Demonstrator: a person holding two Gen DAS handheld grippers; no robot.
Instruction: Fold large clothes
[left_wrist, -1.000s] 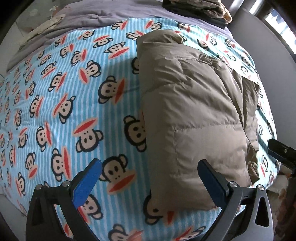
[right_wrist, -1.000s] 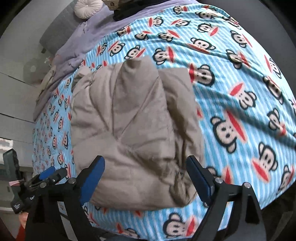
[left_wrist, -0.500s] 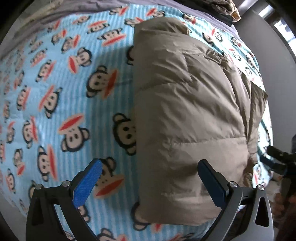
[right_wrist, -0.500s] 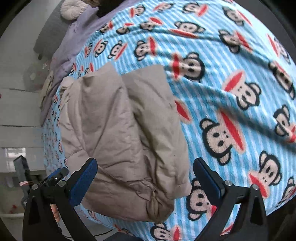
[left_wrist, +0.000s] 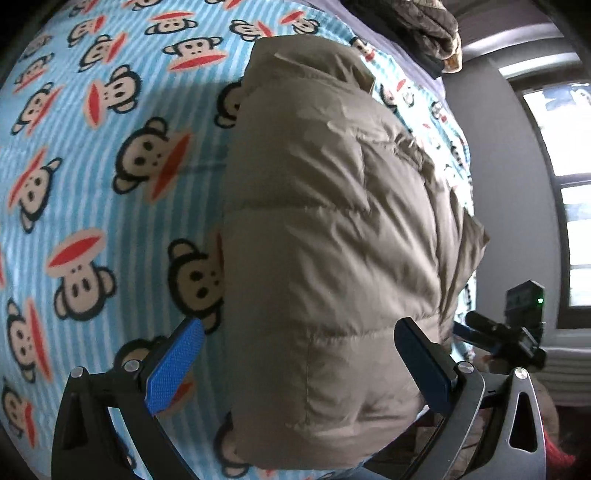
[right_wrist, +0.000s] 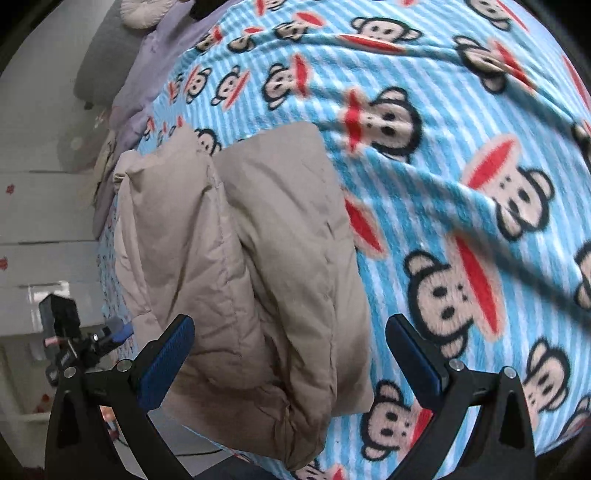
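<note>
The beige padded jacket (left_wrist: 332, 240) is seen lengthwise-folded on the monkey-print blanket (right_wrist: 461, 184) near the bed's edge; a final fold is judged left; both grippers' fingers (left_wrist: 173, 365) (right_wrist: 166, 358) are spread, empty.

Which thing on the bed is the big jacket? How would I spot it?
Find the blue striped blanket covered in monkey faces. Near its front edge lies the puffy jacket, folded into a long bundle. It is the only plain tan, quilted thing there, with no pictures on it.
</note>
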